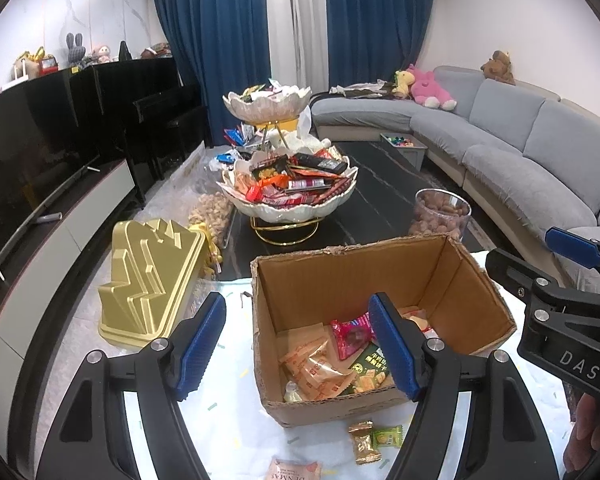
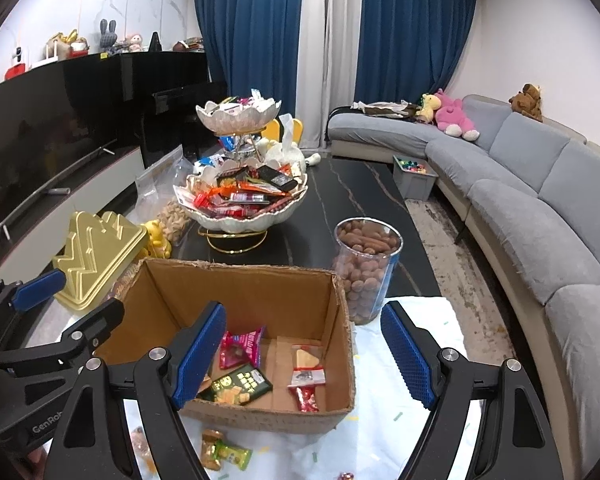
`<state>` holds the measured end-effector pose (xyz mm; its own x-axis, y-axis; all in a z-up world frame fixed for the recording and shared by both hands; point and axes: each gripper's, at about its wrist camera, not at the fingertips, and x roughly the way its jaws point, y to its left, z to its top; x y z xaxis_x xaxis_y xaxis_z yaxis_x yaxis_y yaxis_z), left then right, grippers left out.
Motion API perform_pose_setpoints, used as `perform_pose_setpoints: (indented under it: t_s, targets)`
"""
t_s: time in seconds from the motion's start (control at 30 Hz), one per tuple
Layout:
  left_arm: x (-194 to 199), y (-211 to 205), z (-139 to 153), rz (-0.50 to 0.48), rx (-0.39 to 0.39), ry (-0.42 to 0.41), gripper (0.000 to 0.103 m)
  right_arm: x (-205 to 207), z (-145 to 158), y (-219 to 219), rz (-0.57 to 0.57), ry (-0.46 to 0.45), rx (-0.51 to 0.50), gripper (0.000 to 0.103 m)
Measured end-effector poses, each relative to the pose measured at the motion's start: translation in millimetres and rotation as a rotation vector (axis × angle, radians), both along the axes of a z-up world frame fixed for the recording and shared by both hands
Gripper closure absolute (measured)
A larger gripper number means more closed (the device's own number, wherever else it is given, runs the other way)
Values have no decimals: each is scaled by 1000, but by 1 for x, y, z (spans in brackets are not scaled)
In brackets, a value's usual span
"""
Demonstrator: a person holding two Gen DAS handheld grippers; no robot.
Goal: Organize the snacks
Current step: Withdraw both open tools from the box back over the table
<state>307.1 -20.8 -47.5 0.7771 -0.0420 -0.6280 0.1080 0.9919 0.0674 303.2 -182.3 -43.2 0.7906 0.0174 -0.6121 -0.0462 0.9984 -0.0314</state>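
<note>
The surface (image 2: pixel 364 200) is a long dark marble-patterned top with pale veins; its near end is covered by a white sheet (image 2: pixel 416 432) with small coloured flecks. On that sheet stands an open cardboard box (image 1: pixel 476 292) holding loose snack packets (image 1: pixel 320 368), among them a red pouch and a green cracker pack. Two small wrapped sweets (image 1: pixel 374 440) lie on the sheet just in front of the box. Beyond the box stands a two-tier shell-shaped stand (image 2: pixel 240 216), both bowls heaped with wrapped snacks. A clear cylinder of brown nuts (image 2: pixel 366 264) stands just beside the box's right far corner, and a gold moulded tray (image 1: pixel 152 280) lies to the box's left. A grey sectional sofa (image 2: pixel 540 192) with plush toys runs along the right wall, blue curtains (image 2: pixel 260 40) hang at the far end, and a black television cabinet (image 1: pixel 40 140) lines the left. The left gripper (image 1: pixel 300 344) hovers above the box's near left corner, fingers spread apart, holding nothing. The right gripper (image 2: pixel 304 354) hangs over the box interior, likewise apart and empty.
</note>
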Motion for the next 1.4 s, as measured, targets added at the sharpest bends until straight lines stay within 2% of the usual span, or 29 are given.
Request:
perform_pose_setpoints:
  t_s: [0.6,0.93,1.4]
  targets:
    - [-30,-11,13,-3,13,-34,30,-37,15,-16,-22,-38,0,23]
    - [-49,-24,0,-17,28,-22,30,-54,6,-30,-41,-27,-10,23]
    - [-69,-40,-29,-34,72,5,30,-73,-25,-53,-85,25,-4,23]
